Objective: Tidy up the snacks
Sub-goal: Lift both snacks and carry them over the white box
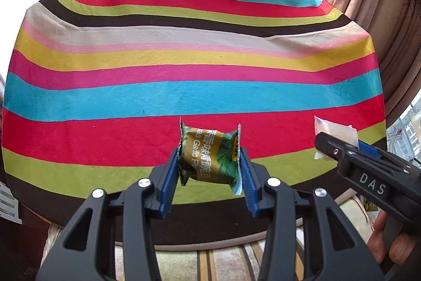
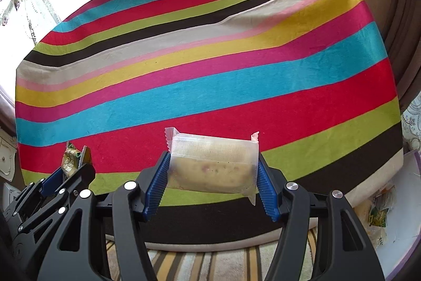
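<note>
Striped cloth (image 1: 184, 96) covered the table, both grippers carrying snacks above its near edge.

Nearest, the left gripper (image 1: 209, 162) was clamped on a green garlic-pea packet (image 1: 209, 157), its blue pads pressing the packet's two ends; to its right the right gripper (image 2: 211, 166) pinched a clear-wrapped cake (image 2: 211, 162) the same way. Both snacks hung clear of the cloth, which lay bare from near to far, with more packets (image 2: 379, 215) heaped off the table's right edge. This looked like the carry step. Next would probably come lowering each snack onto a chosen spot, well apart, before letting go.
</note>
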### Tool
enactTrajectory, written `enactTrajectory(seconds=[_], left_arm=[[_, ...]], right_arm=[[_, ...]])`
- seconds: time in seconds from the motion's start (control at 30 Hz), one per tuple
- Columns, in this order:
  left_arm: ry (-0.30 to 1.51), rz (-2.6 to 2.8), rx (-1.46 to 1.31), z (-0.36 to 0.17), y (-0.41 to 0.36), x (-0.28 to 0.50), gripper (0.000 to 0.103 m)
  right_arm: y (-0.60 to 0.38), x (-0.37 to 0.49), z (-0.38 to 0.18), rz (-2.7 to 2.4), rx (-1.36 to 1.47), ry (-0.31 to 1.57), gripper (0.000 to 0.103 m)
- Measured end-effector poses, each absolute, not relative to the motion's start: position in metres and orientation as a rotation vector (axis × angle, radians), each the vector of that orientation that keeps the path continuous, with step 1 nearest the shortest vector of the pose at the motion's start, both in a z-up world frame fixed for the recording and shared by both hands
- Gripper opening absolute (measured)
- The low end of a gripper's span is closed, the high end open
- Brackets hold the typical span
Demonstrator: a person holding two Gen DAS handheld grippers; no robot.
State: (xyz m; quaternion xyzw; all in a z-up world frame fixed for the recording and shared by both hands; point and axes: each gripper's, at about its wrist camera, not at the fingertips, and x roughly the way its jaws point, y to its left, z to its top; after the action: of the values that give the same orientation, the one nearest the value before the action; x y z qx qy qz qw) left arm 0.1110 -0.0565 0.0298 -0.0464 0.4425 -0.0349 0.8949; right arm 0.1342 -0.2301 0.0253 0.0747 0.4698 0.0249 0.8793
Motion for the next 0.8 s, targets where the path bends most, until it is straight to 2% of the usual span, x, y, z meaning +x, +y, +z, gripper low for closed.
enactTrajectory(seconds=[0.43, 0.8], left_arm=[[0.945, -0.157, -0.032, 0.038, -0.120, 0.090, 0.044], [0.980, -0.288, 0.035, 0.039, -0.197, 0.066, 0.044]], right_arm=[[-0.301, 0.086, 0.035, 0.016, 0.207, 0.963, 0.061], [-0.377, 0.046, 0.017, -0.060, 0.282, 0.979, 0.061]])
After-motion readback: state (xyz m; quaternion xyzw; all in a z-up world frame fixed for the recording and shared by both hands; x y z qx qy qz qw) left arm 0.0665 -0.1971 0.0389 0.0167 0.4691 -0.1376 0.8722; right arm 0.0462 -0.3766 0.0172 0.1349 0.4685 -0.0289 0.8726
